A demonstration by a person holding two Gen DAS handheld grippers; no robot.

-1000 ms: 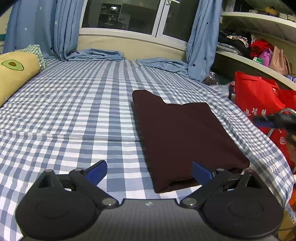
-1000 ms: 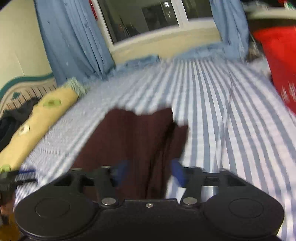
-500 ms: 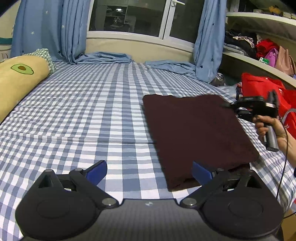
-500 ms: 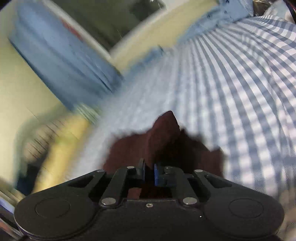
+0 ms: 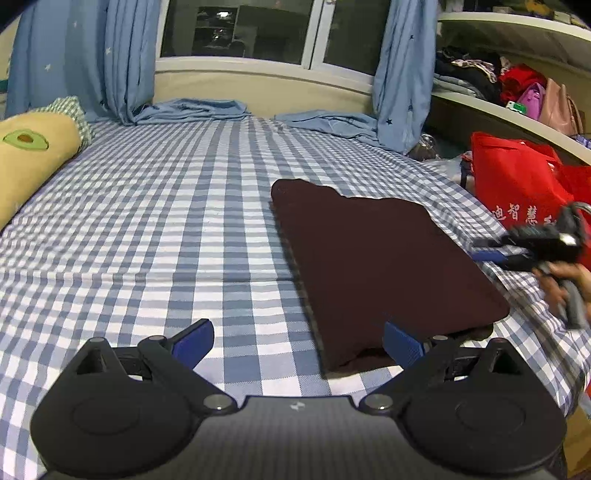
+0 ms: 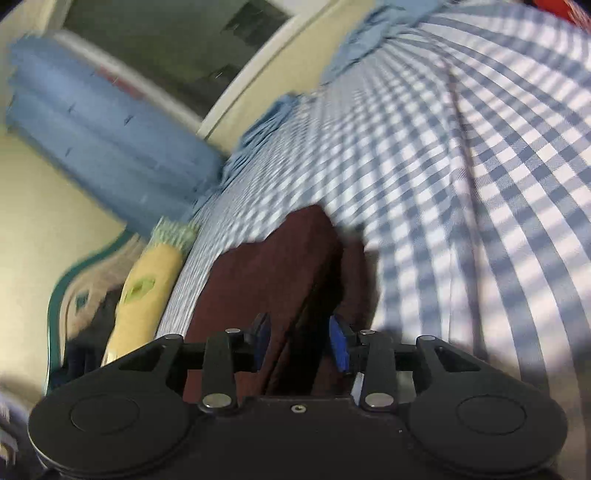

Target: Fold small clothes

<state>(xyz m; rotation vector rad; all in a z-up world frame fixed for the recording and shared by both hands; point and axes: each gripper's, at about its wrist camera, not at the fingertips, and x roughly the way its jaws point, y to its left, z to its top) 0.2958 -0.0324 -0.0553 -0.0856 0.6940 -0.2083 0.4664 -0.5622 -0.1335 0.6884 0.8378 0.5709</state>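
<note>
Right tool (image 6: 299,343) opening astride garment (image 6: 266,273) edge | left tool (image 5: 297,345) wide, empty

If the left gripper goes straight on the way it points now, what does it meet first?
Probably the checked bedsheet: the left gripper points down at bare sheet between its open jaws. The folded dark garment lies to the right of that line, near the right fingertip, so depth is uncertain.

Checked bed sheet (image 5: 155,221), blue curtains (image 5: 118,62), dark window (image 5: 236,29)
</note>
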